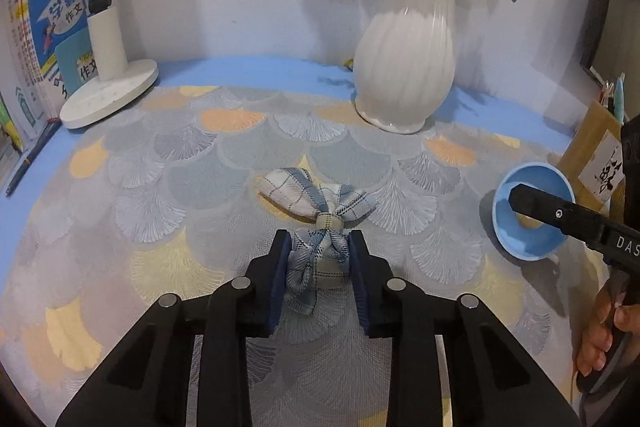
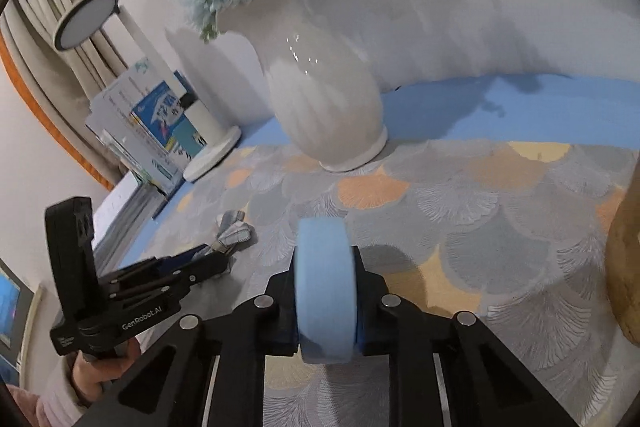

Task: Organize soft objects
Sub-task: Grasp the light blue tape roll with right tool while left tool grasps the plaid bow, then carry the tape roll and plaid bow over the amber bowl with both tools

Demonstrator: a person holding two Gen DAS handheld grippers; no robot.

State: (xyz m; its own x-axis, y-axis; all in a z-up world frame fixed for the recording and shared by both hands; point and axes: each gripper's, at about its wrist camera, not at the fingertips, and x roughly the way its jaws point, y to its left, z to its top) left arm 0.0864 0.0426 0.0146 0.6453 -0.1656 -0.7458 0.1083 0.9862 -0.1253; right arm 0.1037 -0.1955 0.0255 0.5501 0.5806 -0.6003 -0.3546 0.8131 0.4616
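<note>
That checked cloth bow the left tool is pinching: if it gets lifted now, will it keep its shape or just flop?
Probably flop somewhat. The left tool pinches only one lobe of the bow, so the free loops would likely droop. It looks like thin fabric, so probably very light. The cloth bunches between the pads, so slipping seems unlikely.
</note>
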